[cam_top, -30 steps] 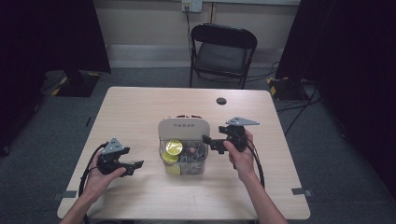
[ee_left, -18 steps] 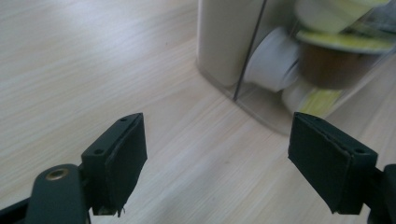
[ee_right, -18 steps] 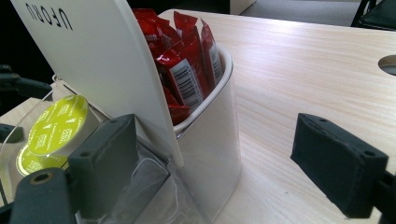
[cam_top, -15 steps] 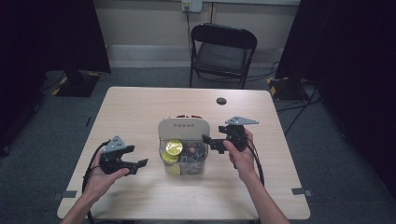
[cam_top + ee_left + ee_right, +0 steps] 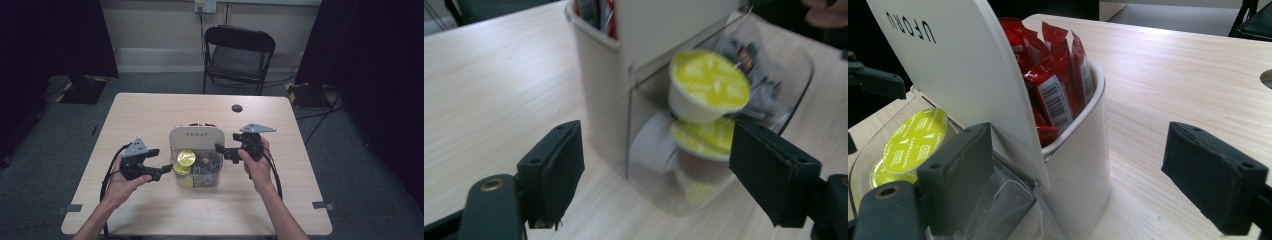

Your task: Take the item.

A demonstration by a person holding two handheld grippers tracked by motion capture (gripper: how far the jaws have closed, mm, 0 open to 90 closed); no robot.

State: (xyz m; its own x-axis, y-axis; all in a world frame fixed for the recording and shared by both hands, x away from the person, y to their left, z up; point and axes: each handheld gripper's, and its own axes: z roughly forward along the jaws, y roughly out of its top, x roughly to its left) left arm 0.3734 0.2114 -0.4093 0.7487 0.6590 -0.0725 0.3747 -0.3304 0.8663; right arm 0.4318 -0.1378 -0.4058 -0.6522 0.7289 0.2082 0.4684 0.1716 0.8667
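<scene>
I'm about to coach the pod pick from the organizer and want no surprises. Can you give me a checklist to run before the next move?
1. Left gripper jaws apart, just been closing, nothing between them: ok.
2. Yellow pod on top, uncovered: ok.
3. Left gripper aimed at pod: ok.
4. Right gripper open beside organizer, not gripping it: ok.
5. Red sachets upright in rear cup: ok.
6. Organizer steady enough when pod lifts: cannot tell.

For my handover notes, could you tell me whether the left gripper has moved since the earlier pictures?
Yes. The left gripper has moved rightward toward the organizer, its open jaws having just been closing.
</scene>
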